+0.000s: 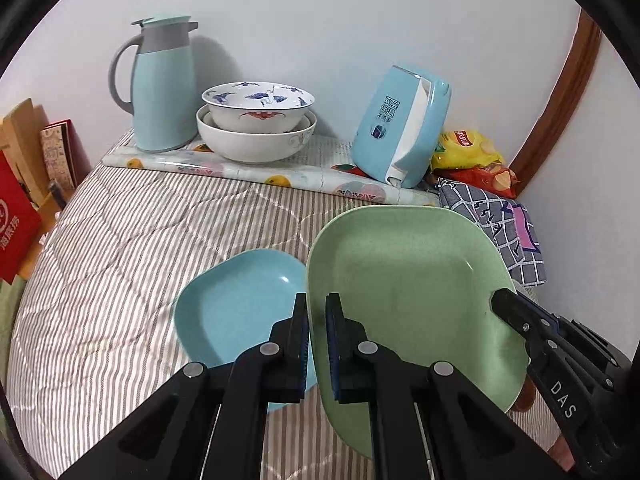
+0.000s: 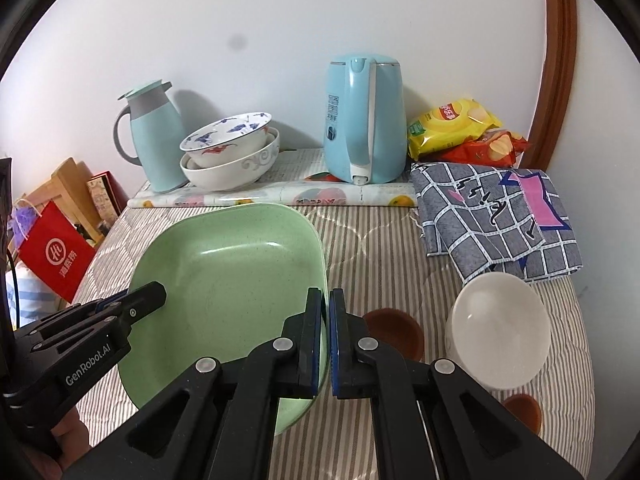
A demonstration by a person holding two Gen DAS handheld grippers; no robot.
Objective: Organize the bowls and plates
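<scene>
Green plate (image 1: pixel 404 280) hung lifted over the striped cloth (image 1: pixel 120 260), its opposite rims pinched by the closed left gripper (image 1: pixel 317 344) and right gripper (image 2: pixel 325 344). The carrying step seemed underway; next, lowering it onto the blue plate (image 1: pixel 236 304) at nine o'clock.

green plate (image 1: pixel 408 280): speckled, square-rounded, tilted, lifted off the striped bed, rim clamped at both sides | blue plate (image 1: pixel 232 304): flat on the bed, just left | white bowl (image 2: pixel 500 328): upright, right | two nested bowls (image 1: pixel 256 124): at the back by the wall
</scene>
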